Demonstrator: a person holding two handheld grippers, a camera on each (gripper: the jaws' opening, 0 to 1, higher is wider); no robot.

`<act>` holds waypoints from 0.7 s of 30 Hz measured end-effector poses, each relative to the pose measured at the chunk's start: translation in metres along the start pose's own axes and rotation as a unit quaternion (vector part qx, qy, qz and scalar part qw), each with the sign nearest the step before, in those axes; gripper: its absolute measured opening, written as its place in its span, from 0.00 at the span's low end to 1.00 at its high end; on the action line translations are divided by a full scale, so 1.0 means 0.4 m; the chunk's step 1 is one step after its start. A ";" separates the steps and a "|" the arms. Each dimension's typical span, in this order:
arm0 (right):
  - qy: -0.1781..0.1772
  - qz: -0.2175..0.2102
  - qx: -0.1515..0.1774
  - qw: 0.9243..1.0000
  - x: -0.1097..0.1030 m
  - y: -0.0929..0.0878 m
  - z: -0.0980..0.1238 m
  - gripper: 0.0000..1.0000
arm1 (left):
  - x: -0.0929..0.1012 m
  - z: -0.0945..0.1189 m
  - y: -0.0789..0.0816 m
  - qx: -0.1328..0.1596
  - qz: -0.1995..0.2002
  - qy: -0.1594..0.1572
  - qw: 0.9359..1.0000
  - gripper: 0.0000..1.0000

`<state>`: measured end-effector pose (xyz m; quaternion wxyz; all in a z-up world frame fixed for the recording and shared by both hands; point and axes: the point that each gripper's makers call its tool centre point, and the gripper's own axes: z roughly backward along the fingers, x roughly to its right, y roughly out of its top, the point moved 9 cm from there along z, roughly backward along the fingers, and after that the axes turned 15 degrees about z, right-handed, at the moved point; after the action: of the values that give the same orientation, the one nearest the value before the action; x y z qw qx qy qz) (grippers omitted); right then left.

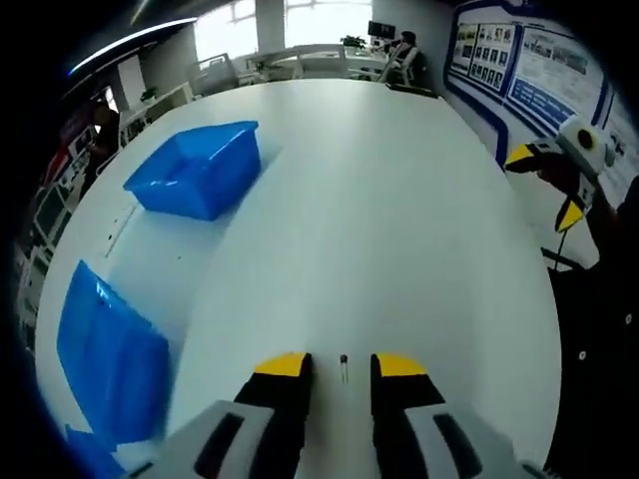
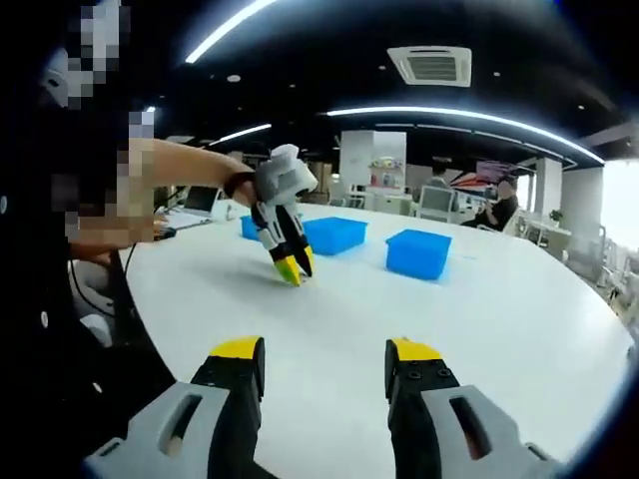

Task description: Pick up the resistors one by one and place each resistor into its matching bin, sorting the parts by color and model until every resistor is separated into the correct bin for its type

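On the smooth white tabletop, a tiny dark-bodied resistor with thin wire leads lies between the yellow-tipped jaws of the left gripper, which stand narrowly apart, not touching it. Glossy blue plastic bins sit beyond. The right gripper hovers wide open above bare tabletop.
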<state>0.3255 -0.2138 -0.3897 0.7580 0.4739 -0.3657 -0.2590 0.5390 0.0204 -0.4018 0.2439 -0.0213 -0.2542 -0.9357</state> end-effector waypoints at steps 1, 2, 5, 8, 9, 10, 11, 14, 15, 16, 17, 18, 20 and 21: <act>0.000 -0.001 0.001 1.000 0.001 0.001 0.000 0.50 | -0.002 -0.001 0.000 0.000 0.003 0.000 1.000 0.25; 0.000 -0.001 0.002 1.000 0.001 0.001 -0.001 0.50 | -0.002 0.000 -0.001 0.001 0.003 -0.001 1.000 0.25; 0.000 -0.001 0.001 1.000 0.003 0.001 -0.005 0.50 | -0.003 0.000 -0.002 0.002 -0.004 0.003 1.000 0.23; 0.003 -0.001 0.000 1.000 0.002 -0.002 -0.009 0.50 | -0.003 -0.001 -0.002 0.002 -0.005 0.003 1.000 0.22; 0.003 -0.001 0.000 1.000 0.002 -0.002 -0.010 0.50 | -0.002 -0.001 -0.002 0.002 -0.005 0.003 1.000 0.21; 0.003 0.000 -0.001 1.000 0.002 -0.002 -0.011 0.50 | -0.003 0.000 -0.003 0.004 -0.005 0.003 1.000 0.21; 0.004 -0.001 0.000 1.000 0.001 -0.001 -0.011 0.50 | -0.003 -0.001 -0.003 0.004 -0.006 0.002 1.000 0.21; 0.004 -0.002 0.001 1.000 0.000 0.000 -0.013 0.50 | -0.003 -0.001 -0.002 0.002 -0.006 -0.001 1.000 0.18; 0.005 -0.001 0.001 1.000 0.000 0.000 -0.013 0.50 | -0.004 -0.002 -0.002 0.002 -0.005 -0.001 1.000 0.16; 0.006 -0.001 0.002 1.000 -0.002 0.001 -0.014 0.50 | -0.004 -0.002 -0.002 0.001 -0.004 -0.003 1.000 0.14; 0.007 -0.001 0.002 1.000 -0.003 0.002 -0.014 0.50 | -0.003 -0.003 -0.001 0.002 -0.002 -0.003 1.000 0.14; 0.007 -0.001 0.003 1.000 -0.003 0.003 -0.013 0.50 | -0.003 -0.003 -0.001 0.002 -0.003 -0.003 1.000 0.13; 0.006 -0.002 0.003 1.000 -0.003 0.003 -0.012 0.50 | 0.002 -0.004 -0.003 0.001 -0.001 -0.013 1.000 0.08; 0.005 -0.002 0.003 1.000 -0.003 0.002 -0.012 0.50 | 0.007 -0.006 -0.005 0.000 0.001 -0.019 1.000 0.06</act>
<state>0.3287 -0.2100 -0.3905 0.7578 0.4786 -0.3616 -0.2568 0.5358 0.0196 -0.4043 0.2403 -0.0397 -0.2586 -0.9348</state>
